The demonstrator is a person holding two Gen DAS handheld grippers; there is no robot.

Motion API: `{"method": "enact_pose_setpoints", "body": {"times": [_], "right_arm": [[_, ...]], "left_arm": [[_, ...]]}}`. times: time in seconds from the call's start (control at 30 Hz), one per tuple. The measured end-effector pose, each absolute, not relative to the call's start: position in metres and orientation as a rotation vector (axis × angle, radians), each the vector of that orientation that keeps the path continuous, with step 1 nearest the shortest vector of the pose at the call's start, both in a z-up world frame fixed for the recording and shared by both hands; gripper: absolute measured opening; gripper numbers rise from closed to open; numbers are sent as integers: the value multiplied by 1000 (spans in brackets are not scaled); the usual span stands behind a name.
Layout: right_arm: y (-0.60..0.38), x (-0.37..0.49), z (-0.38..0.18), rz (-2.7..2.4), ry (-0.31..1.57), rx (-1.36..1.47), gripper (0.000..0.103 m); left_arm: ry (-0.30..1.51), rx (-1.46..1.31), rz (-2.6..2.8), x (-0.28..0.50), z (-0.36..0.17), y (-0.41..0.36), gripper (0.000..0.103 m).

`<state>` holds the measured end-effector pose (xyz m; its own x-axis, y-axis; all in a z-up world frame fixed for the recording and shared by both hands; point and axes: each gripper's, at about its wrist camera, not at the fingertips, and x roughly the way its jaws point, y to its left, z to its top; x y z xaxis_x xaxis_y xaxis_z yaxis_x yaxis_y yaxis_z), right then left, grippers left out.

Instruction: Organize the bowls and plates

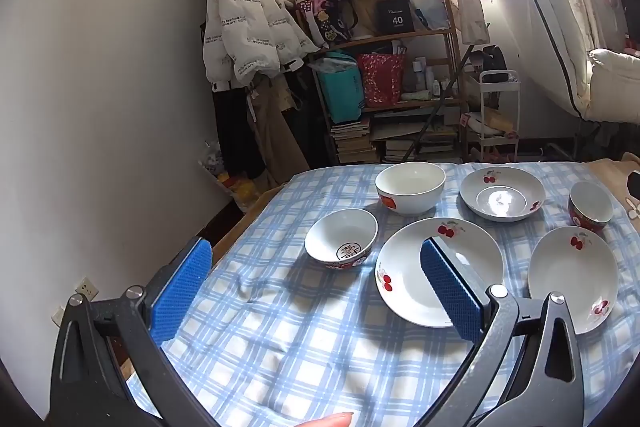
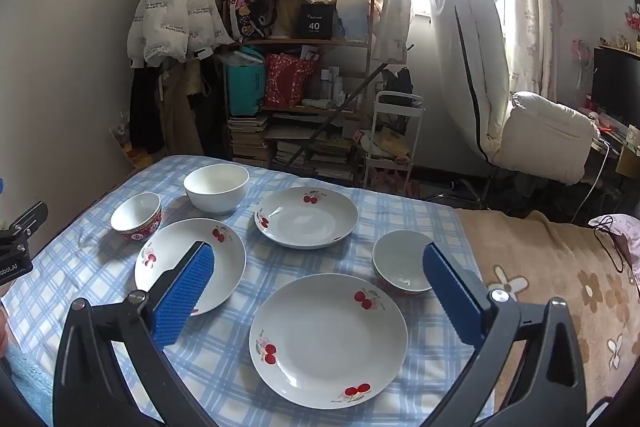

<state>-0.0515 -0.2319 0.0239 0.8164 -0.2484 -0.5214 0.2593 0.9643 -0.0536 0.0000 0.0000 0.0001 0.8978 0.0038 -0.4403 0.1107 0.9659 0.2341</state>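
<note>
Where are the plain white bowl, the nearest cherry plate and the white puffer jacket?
plain white bowl [image 2: 216, 187], right wrist view, inside wall.
nearest cherry plate [image 2: 328, 339], right wrist view, flat centre.
white puffer jacket [image 1: 248, 19], left wrist view, chest.

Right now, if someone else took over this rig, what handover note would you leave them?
Left gripper: open, empty.
Right gripper: open, empty, over the near plate.
On the checked cloth: three cherry plates, near, left and far; three bowls, big white, red-rimmed left, red-rimmed right.
Done: nothing stacked, all lie apart.
Left: stack plates, nest bowls.
</note>
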Motion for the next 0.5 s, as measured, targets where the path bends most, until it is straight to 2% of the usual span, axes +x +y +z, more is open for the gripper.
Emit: {"method": "enact_pose_setpoints", "body": {"times": [0.5], "right_arm": [[-231, -51, 24, -275, 545, 16, 103]], "left_arm": [[445, 280, -62, 1, 0, -6, 102]]}}
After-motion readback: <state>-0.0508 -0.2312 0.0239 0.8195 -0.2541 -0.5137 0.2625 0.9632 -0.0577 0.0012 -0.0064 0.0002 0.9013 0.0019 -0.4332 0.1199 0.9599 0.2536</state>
